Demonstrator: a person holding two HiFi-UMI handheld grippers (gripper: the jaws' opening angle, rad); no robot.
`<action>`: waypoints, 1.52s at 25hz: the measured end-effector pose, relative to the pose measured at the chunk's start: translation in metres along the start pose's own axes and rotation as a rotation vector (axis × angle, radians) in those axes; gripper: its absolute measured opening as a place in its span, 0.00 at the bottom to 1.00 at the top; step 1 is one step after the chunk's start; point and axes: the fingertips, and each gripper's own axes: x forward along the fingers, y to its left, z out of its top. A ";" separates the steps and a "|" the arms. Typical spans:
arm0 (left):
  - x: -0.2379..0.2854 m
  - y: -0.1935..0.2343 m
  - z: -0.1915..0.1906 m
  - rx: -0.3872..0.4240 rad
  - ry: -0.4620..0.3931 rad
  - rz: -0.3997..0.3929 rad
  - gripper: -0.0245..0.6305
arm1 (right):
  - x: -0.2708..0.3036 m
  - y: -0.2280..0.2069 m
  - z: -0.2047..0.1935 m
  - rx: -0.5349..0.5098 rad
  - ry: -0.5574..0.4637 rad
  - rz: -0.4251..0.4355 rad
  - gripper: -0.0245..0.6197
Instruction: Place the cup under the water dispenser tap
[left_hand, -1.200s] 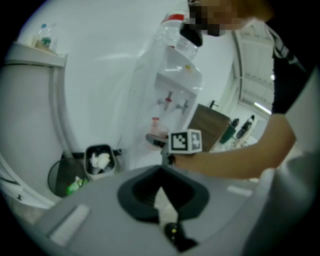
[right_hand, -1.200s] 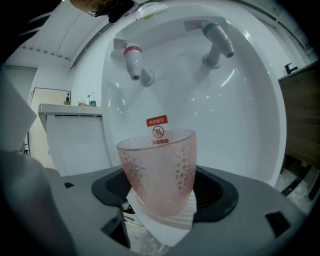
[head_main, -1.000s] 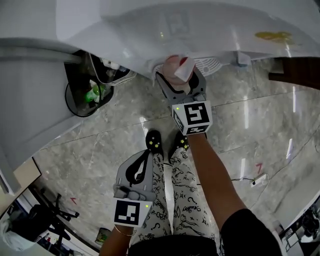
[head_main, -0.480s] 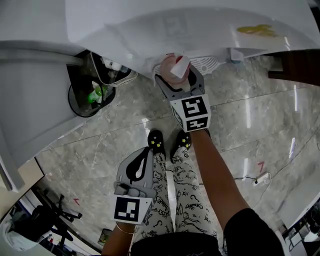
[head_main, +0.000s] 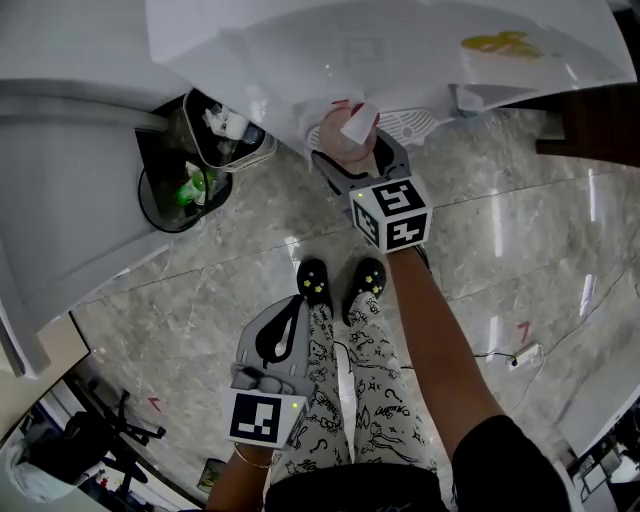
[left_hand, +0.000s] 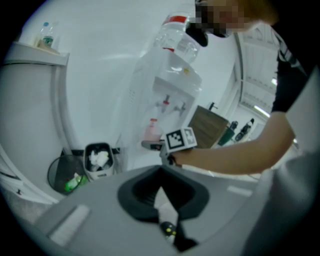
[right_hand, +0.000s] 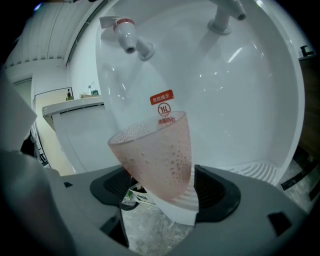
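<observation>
A pink translucent cup (right_hand: 155, 155) stands on the front edge of the white drip tray (right_hand: 257, 170), below and just right of the red-capped tap (right_hand: 127, 37). A second white tap (right_hand: 222, 15) is further right. My right gripper (right_hand: 162, 189) straddles the cup; its jaws are opening, and a thin gap shows at the right pad. In the head view this gripper (head_main: 350, 150) reaches under the water dispenser (head_main: 350, 50) with the cup (head_main: 345, 135) between its fingers. My left gripper (head_main: 295, 305) hangs low by my legs, shut and empty.
A small white bin (head_main: 215, 130) full of rubbish and a black wire bin (head_main: 170, 190) stand left of the dispenser. A brown cabinet (head_main: 590, 140) is on its right. My shoes (head_main: 340, 285) are on the marble floor just before it.
My right gripper has rolled a little and shifted slightly right, the cup staying at the tray. Its jaws now stand a bit wider. The left gripper has kept still.
</observation>
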 end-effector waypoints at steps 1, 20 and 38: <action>-0.001 -0.001 -0.001 0.010 0.002 -0.002 0.03 | -0.001 -0.001 -0.003 0.006 0.007 -0.001 0.61; -0.093 -0.061 0.162 0.171 -0.192 -0.021 0.03 | -0.316 0.087 0.152 0.284 -0.295 0.043 0.06; -0.211 -0.166 0.293 0.494 -0.429 -0.135 0.03 | -0.456 0.146 0.285 0.097 -0.361 0.099 0.06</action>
